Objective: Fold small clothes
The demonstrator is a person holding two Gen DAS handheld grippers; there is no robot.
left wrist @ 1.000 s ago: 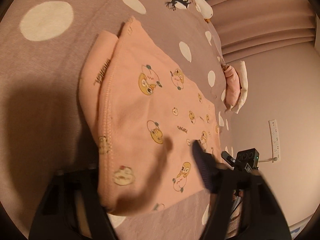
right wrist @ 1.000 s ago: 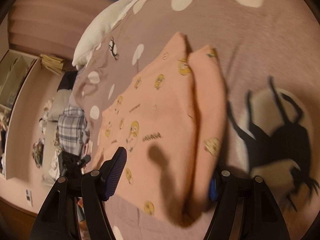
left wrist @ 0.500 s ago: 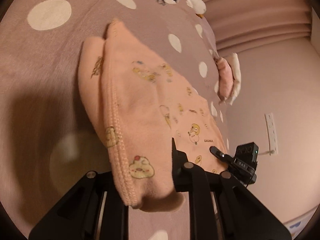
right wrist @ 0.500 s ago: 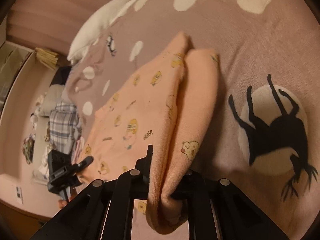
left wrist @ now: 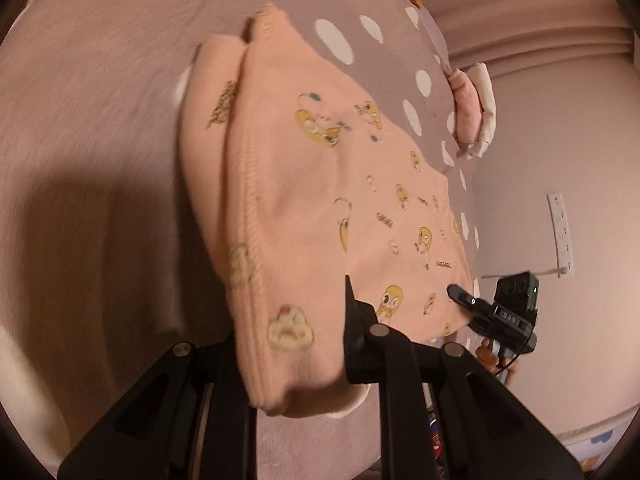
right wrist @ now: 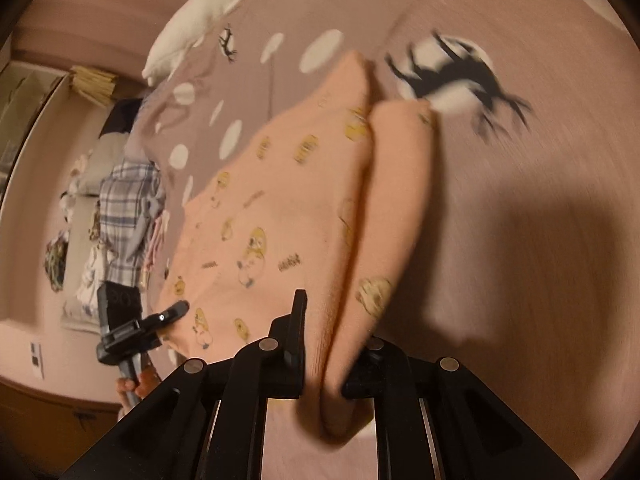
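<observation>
- Where the frames show the work surface, it is a mauve bedspread (left wrist: 100,100) with white dots and a black deer print (right wrist: 452,72), filling most of both views
- Peach garment (left wrist: 320,184), printed with small yellow cartoon figures, lies on that bedspread, folded so that one layer overlaps another along a stitched hem; its near edge is raised off the cover at both gripped corners
- Left gripper (left wrist: 296,344) has its jaws closed narrow on one near corner of the garment, cloth bunched between them
- Right gripper (right wrist: 324,364) is likewise pinched tight on the other near corner, with a fold of fabric hanging below the jaws
- White pillow (right wrist: 200,16) sits at the far edge of the bed
- Plaid cloth (right wrist: 128,216) lies beside the bed, among other laundry too blurred to identify
- Pink and white bundle (left wrist: 472,104) rests at the bed edge in the left wrist view
- Wall socket strip (left wrist: 560,232) is mounted on the pale wall, well apart from the garment
</observation>
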